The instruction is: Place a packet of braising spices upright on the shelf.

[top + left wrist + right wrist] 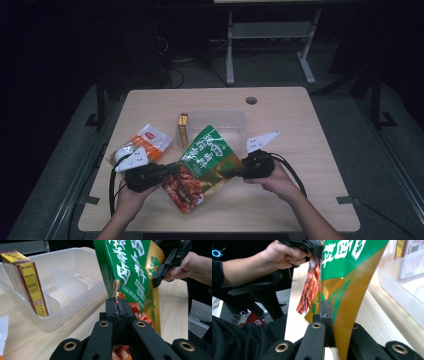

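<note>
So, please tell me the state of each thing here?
Green snack bag: held up, gripped at both sides.
Left gripper: shut on the bag.
Right gripper: shut on the bag.
Clear box: open, no lid.
Yellow carton: standing upright.
Orange packet: lying flat.

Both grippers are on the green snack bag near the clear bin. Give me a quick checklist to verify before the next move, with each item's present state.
1. Left gripper shut on the green snack bag edge: ok.
2. Right gripper shut on the bag's other side: ok.
3. Bag lifted off the table: cannot tell.
4. Clear bin compartments free beside the yellow box: ok.
5. Orange packet lies apart from the bag: ok.
</note>
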### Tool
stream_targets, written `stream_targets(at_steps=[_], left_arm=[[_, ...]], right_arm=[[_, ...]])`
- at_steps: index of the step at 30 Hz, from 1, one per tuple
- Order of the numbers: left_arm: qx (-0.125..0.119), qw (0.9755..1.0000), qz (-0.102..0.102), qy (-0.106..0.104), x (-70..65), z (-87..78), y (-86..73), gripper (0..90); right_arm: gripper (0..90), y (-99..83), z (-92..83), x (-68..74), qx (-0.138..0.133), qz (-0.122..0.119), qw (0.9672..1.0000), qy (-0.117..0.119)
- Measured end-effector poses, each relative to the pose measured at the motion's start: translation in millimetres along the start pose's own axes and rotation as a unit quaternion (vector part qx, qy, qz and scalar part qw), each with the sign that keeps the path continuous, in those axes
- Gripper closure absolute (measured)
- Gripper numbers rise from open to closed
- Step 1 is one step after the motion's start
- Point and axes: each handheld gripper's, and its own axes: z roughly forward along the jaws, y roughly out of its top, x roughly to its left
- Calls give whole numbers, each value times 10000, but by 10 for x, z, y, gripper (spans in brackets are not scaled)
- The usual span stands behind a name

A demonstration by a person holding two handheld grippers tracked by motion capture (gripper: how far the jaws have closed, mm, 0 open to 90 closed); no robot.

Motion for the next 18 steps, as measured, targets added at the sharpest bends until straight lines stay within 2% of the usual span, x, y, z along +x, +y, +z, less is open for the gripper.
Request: stream_targets(at_steps=[6, 11, 14, 15, 16, 18], left_arm=[[301, 9992, 232, 125, 12, 57, -41, 866], [331, 9990, 247, 145, 25, 75, -47, 833], [294, 9989, 193, 304, 44, 72, -48, 700], [295, 9990, 175, 271, 55, 69, -47, 635], [302, 9991, 192, 225, 69, 64, -50, 626], [328, 9990, 175, 239, 72, 67, -65, 540]], right_arm=[[900, 34, -13, 65, 83, -240, 9996, -86], [900, 70, -37, 114, 70, -428, 9989, -154], [900, 101, -53, 148, 53, -539, 9984, -161], [900, 109, -57, 165, 41, -547, 9983, -206], [900, 113, -62, 170, 26, -568, 9982, -193], [900, 124, -74, 188, -58, -597, 9981, -159]])
